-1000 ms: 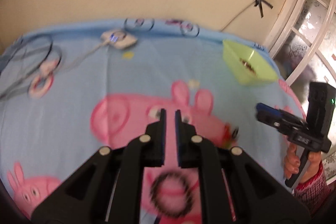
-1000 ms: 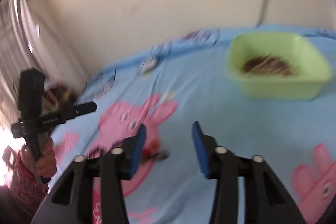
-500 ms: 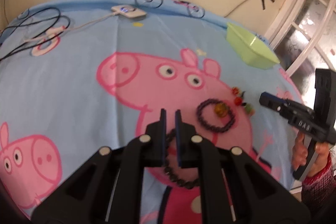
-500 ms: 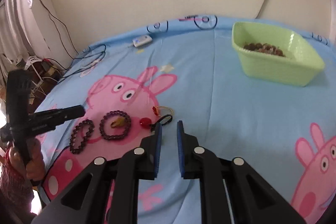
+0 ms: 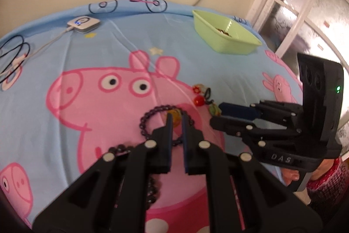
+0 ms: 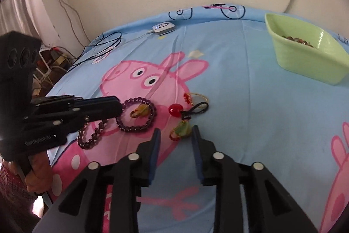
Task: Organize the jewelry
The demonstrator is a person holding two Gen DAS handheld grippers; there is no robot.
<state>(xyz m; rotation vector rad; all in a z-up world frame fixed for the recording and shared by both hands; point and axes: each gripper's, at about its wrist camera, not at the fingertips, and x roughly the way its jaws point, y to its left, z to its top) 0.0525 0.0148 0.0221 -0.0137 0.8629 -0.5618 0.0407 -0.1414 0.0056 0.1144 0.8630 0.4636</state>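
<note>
Jewelry lies on a Peppa Pig sheet: a purple bead bracelet (image 6: 136, 115) around a small yellow piece (image 6: 139, 111), a darker bead bracelet (image 6: 91, 137), a red bead charm (image 6: 174, 110), a gold ring with red beads (image 6: 194, 97) and a green-yellow charm (image 6: 181, 130). My left gripper (image 5: 176, 118) hovers over the purple bracelet (image 5: 152, 117), jaws nearly shut and empty. My right gripper (image 6: 175, 134) is open, its fingers either side of the green-yellow charm. A green bin (image 6: 305, 54) with some jewelry stands at the far right.
A white charger puck (image 6: 164, 28) with cable lies near the far edge of the bed, with black cables (image 6: 104, 45) to its left. The wall is behind and a window (image 5: 305, 3) is at the right.
Both grippers have come down and forward toward the jewelry. The right gripper's jaws have opened from nearly shut and now straddle the green-yellow charm. The left stays nearly shut.
</note>
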